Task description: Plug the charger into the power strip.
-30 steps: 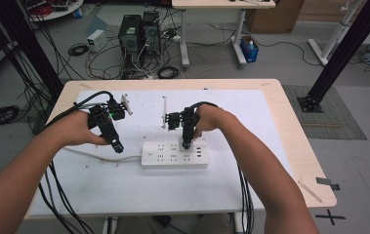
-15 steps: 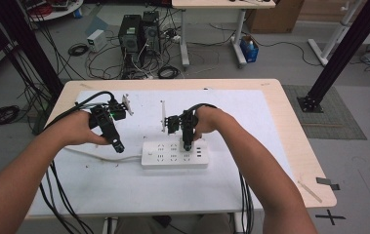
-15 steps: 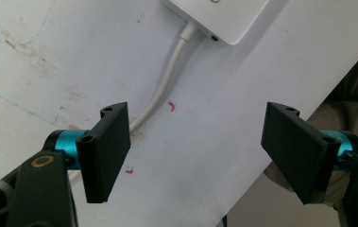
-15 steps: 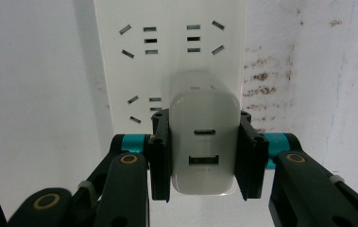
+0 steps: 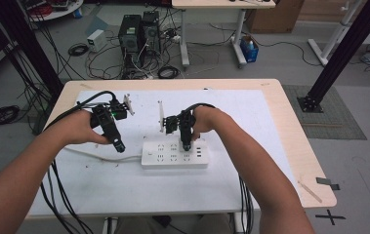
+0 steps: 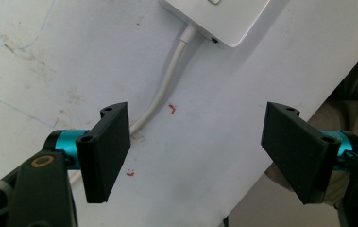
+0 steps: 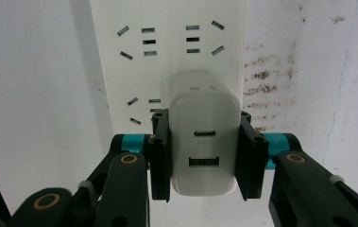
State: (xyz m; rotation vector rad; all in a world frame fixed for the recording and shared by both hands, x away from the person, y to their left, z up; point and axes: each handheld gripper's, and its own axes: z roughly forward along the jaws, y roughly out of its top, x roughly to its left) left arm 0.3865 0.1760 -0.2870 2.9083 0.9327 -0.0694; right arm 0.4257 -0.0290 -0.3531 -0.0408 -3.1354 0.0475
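A white power strip (image 5: pixel 174 154) lies on the white table mat, its sockets facing up (image 7: pixel 167 42). My right gripper (image 7: pixel 204 158) is shut on a white USB charger (image 7: pixel 205 146), one jaw on each side, with the charger standing on the strip. In the high view that gripper (image 5: pixel 186 145) points straight down onto the strip's right part. My left gripper (image 6: pixel 195 151) hangs open over the mat with nothing between its jaws. The strip's white cable (image 6: pixel 167 80) runs beneath it, and in the high view this gripper (image 5: pixel 118 146) sits left of the strip.
The table's front edge (image 6: pixel 280 142) runs close under the left gripper's right jaw. Black cables (image 5: pixel 60 195) trail from both grippers off the table's near side. Computer towers (image 5: pixel 138 31) and loose wires stand on the floor beyond the table.
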